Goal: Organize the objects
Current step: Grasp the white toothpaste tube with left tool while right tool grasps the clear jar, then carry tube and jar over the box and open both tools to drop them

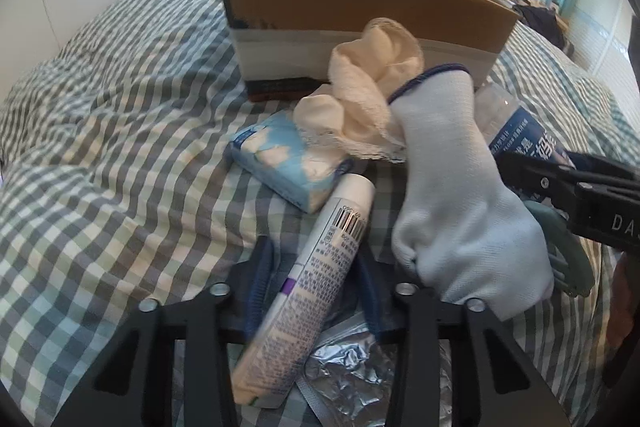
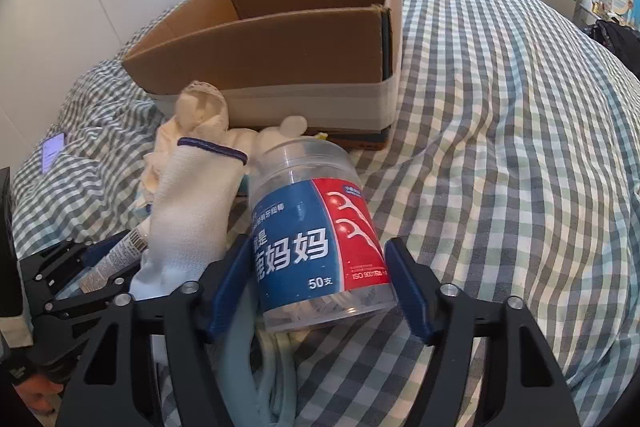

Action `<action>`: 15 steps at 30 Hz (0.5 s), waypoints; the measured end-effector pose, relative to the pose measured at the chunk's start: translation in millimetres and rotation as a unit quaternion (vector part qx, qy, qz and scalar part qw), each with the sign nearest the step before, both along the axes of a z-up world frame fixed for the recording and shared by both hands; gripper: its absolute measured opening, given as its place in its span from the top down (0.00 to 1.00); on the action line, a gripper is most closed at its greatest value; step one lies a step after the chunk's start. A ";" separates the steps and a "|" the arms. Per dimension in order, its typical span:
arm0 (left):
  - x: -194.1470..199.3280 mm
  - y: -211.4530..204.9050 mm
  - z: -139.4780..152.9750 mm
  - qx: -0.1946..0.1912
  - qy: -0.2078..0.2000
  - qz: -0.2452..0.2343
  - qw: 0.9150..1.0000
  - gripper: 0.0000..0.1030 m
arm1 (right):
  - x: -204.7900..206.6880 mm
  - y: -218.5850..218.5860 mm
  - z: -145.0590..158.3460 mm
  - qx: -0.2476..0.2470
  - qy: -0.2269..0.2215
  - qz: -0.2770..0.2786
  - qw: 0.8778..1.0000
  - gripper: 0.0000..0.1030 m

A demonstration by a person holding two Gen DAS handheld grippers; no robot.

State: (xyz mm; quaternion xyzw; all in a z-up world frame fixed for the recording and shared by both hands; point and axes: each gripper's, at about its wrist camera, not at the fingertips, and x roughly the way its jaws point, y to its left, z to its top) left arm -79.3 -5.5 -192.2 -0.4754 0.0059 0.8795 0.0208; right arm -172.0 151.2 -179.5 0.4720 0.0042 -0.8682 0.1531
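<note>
- Foil (image 1: 348, 363) lies crumpled nearest my left lens, just under the tube (image 1: 308, 291), which runs lengthwise between my left claw (image 1: 316, 287) fingers. They sit close on either side of it; I cannot tell whether the pads actually press it.
- My right claw (image 2: 320, 291) stands wide, a blue finger on each side of the jar (image 2: 316, 239) of floss picks. The left finger looks to be touching the label; the right finger shows a gap, so I judge nothing is gripped yet.
- The box (image 2: 280, 39) sits open on the bed (image 2: 500, 147) beyond the pile, well apart from both claws. That is where I judge the things belong.
- Risks: the jar lies tilted on soft bedding, so a squeeze low on its round wall could roll or squirt it out. The tube is smooth and may slide out if I lift it by one end. The glove (image 1: 452, 195) leans against both the tube and the jar, and the sock (image 1: 372, 91) lies tangled behind it, so either could be dragged along.
- A tissue pack (image 1: 288, 163) lies beside the tube's far end.
- Hard to make out: the box floor is hidden by its near wall; the tube's cap end is blurred; something pale green under the jar is cut off.
</note>
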 end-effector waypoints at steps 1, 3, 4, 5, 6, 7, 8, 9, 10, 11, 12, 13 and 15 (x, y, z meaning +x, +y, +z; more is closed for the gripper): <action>2.0 2.2 1.4 -0.005 0.002 -0.003 1.000 0.68 | 1.5 0.7 1.3 0.002 0.002 0.000 1.000 0.35; 4.9 4.3 5.7 -0.009 0.004 -0.002 1.000 0.75 | 5.4 3.6 5.7 0.003 0.005 0.000 1.000 0.36; 5.2 4.2 7.3 -0.010 0.005 -0.001 1.000 0.79 | 8.6 3.7 6.9 0.000 0.008 0.000 1.000 0.36; 7.5 4.8 10.2 -0.010 0.007 0.000 1.000 0.82 | 11.4 5.1 9.7 -0.003 0.011 -0.001 1.000 0.36; 9.6 5.6 12.9 -0.011 0.009 0.001 1.000 0.82 | 15.1 5.6 14.1 -0.004 0.015 -0.001 1.000 0.37; 10.7 5.1 15.4 -0.010 0.012 0.002 1.000 0.82 | 18.1 7.1 18.5 -0.004 0.021 -0.002 1.000 0.37; 13.1 6.1 19.3 -0.006 0.016 0.000 1.000 0.83 | 21.2 8.3 23.2 -0.003 0.027 -0.004 1.000 0.38; 11.4 3.6 21.2 -0.004 0.018 -0.001 1.000 0.83 | 24.2 9.2 27.9 -0.003 0.033 -0.006 0.999 0.38; 13.2 2.3 24.5 -0.004 0.023 -0.002 1.000 0.83 | 27.7 11.1 32.9 -0.004 0.039 -0.008 0.999 0.39; 15.3 4.4 28.5 -0.007 0.028 -0.004 1.000 0.83 | 29.8 12.5 35.0 -0.003 0.043 -0.010 0.999 0.39; 17.4 4.8 32.0 -0.009 0.032 -0.005 0.999 0.83 | 34.4 12.1 39.2 -0.001 0.048 -0.011 0.999 0.39; 20.9 6.7 37.7 -0.009 0.039 -0.005 0.999 0.83 | 38.4 12.8 43.2 0.000 0.054 -0.012 0.998 0.39; 20.0 0.6 42.9 -0.009 0.049 -0.007 0.999 0.83 | 42.9 15.1 52.4 0.000 0.064 -0.013 0.998 0.40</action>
